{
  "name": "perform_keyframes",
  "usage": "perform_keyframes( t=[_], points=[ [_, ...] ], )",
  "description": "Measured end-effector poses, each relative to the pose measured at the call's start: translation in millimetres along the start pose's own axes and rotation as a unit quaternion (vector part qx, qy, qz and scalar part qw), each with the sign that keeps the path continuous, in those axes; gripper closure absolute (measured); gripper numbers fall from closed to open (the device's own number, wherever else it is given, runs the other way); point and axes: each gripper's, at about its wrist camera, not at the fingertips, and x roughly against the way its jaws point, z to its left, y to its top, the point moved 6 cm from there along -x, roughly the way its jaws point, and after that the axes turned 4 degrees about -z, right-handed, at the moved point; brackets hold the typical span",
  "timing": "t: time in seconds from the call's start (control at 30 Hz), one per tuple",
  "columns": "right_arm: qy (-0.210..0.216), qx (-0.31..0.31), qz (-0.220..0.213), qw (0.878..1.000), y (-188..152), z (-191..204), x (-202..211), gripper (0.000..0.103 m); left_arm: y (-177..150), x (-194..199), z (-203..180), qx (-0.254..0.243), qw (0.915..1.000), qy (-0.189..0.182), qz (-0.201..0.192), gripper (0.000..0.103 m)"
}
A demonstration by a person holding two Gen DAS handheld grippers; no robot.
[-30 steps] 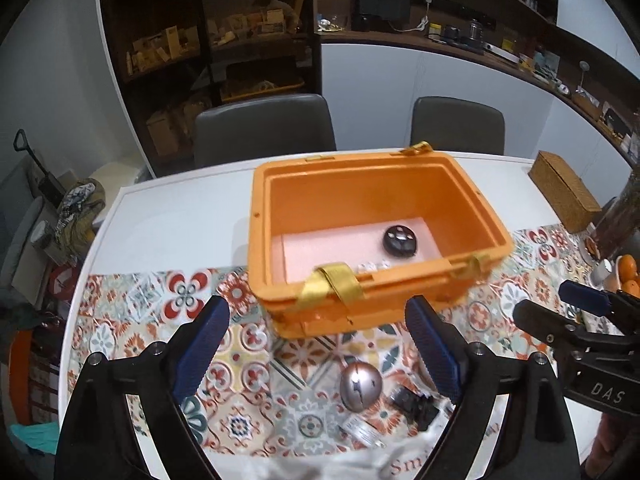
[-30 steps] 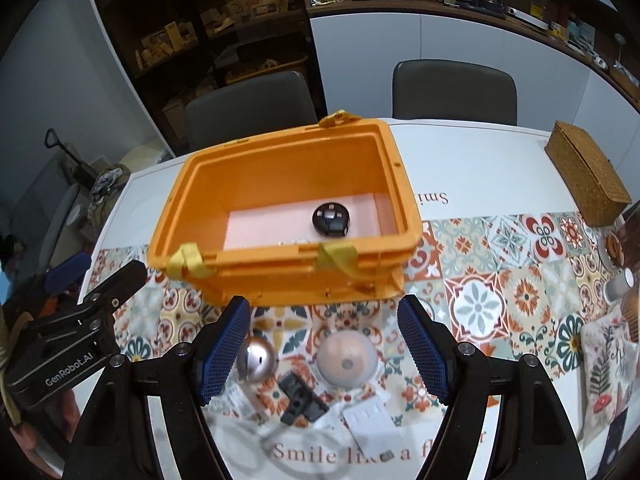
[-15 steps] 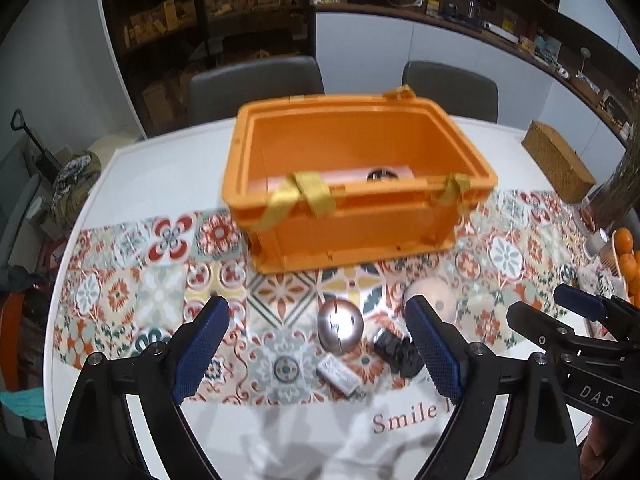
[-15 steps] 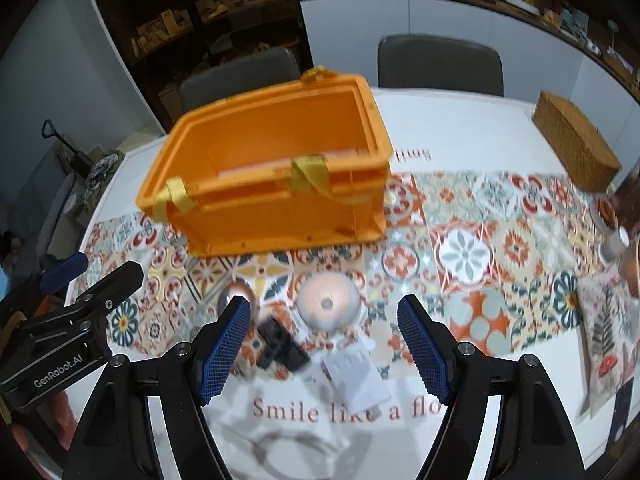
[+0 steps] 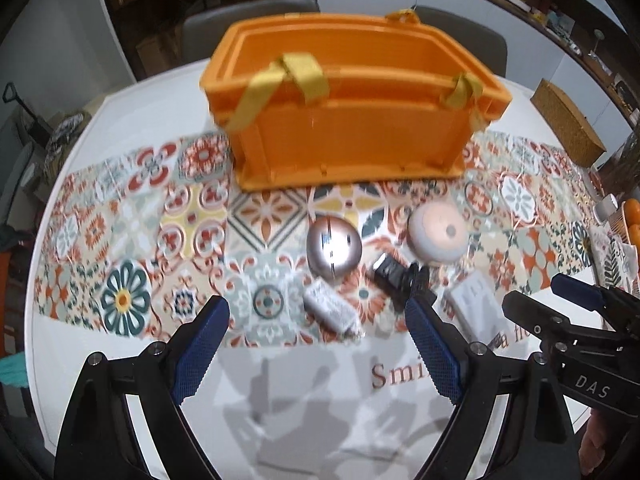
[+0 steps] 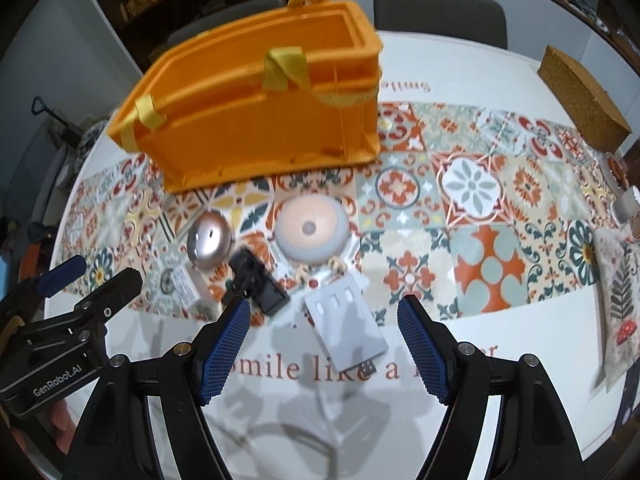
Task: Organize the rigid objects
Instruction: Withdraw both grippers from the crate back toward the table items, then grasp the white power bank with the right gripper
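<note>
Nearest the cameras, both tools hang above the white table point(image 5: 120, 92) with nothing between their blue pads. The left gripper point(image 5: 318, 344) has its jaws spread wide apart and empty; the right gripper point(image 6: 324, 344) also stands with its jaws apart and empty, a little narrower. In each wrist view the other tool shows at the side edge.

Just beyond the fingertips, red lettering is printed on the white cloth, partly shaded by the tools. On the near edge of the patterned tile runner point(image 6: 480, 184) lies a cluster of small objects. A flat grey card point(image 6: 346, 326) with three small windows lies tilted below the right tool, across the line where runner meets white cloth. To its left sits a black clip-like part point(image 6: 258, 284), and further left a small white block point(image 5: 330, 312), which lies between the left tool's fingers in the left view. Behind these rest a shiny silver dome point(image 5: 334, 252) and a pale pink round dome point(image 6: 310, 232), near each other but apart.

Further back, an orange crate point(image 5: 352, 128) with yellow ribbon ties point(image 5: 302, 74) on its rim stands on the runner's far edge; its inside cannot be seen from here. A woven box point(image 6: 584, 104) rests well off to the right. Two grey chairs point(image 6: 438, 10) stand behind the table.
</note>
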Motion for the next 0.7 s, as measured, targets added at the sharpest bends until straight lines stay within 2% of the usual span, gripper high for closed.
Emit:
perform_keyframes(
  t=[0.37, 0.7],
  points=[
    [-0.008, 0.019, 0.062, 0.998, -25, -6, -44, 0.027, -42, -33, 0, 0.016, 0.9981, 0.003, 0.059, 0.013],
    [-0.028, 0.034, 0.093, 0.995, -33, -14, -78, 0.027, -53, -59, -12, 0.000, 0.9958, -0.003, 0.092, 0.013]
  ],
)
